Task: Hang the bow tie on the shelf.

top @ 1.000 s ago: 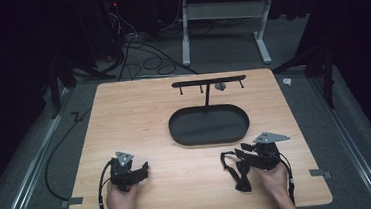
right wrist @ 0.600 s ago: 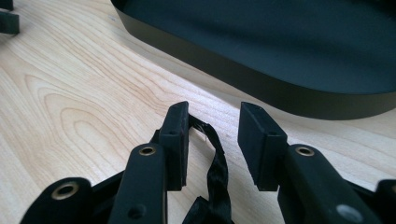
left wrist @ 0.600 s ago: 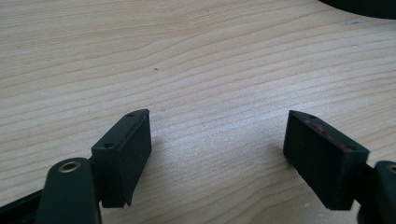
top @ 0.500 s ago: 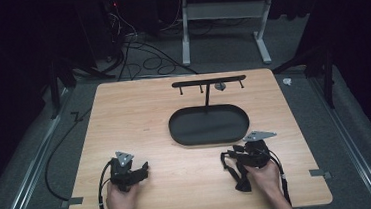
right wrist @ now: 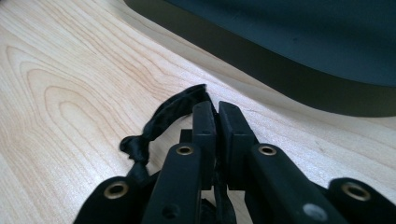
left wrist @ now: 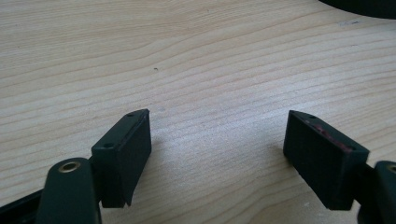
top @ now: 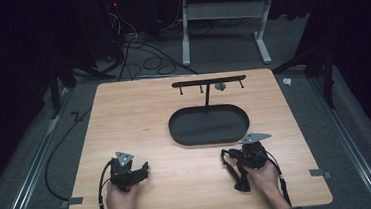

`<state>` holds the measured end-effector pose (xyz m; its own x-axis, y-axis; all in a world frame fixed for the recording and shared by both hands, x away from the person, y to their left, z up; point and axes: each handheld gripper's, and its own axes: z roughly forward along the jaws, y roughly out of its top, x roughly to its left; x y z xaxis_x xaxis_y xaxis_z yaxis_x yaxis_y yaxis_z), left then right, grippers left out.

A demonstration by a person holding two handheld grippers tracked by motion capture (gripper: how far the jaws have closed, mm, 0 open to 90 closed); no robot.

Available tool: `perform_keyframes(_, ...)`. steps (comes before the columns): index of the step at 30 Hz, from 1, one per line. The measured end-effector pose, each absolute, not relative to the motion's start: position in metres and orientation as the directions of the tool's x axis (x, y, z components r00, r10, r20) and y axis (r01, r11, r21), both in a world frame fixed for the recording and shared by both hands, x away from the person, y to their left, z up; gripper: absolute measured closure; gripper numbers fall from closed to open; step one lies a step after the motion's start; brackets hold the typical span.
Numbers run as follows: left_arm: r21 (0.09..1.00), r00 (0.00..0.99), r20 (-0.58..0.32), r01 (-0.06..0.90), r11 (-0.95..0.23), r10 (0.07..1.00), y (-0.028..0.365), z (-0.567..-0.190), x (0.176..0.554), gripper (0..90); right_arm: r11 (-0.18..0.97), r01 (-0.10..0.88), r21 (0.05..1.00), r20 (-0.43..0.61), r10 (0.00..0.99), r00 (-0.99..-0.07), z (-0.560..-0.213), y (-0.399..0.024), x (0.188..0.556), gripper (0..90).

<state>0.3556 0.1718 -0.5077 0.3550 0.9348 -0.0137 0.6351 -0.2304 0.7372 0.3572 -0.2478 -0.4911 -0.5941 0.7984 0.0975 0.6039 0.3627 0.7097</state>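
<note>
The right gripper (right wrist: 217, 116) has just been closing, and now its fingers pinch a black strap (right wrist: 159, 122) against the counter (top: 175, 130), just beside the rim of the dark oval tray (top: 209, 125). So the pick seems done, I judge; the lifting and carrying toward the stand (top: 208, 82) with its pegs is left. The left gripper (left wrist: 217, 154) rests near the front edge, its fingers spread wide over bare wood, well apart from the strap.

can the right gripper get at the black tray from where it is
Probably yes: the right gripper sits close beside the tray with bare table between, but its jaws are shut on a black strap.
</note>
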Motion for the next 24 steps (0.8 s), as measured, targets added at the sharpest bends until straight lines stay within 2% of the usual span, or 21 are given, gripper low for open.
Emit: perform_keyframes(24,0.738,0.355,-0.013,0.635,-0.23,0.935,0.172,-0.508,0.356,23.8,0.313,0.537,0.783,0.093,0.796,-0.598,-0.457,-0.263,0.345,88.8)
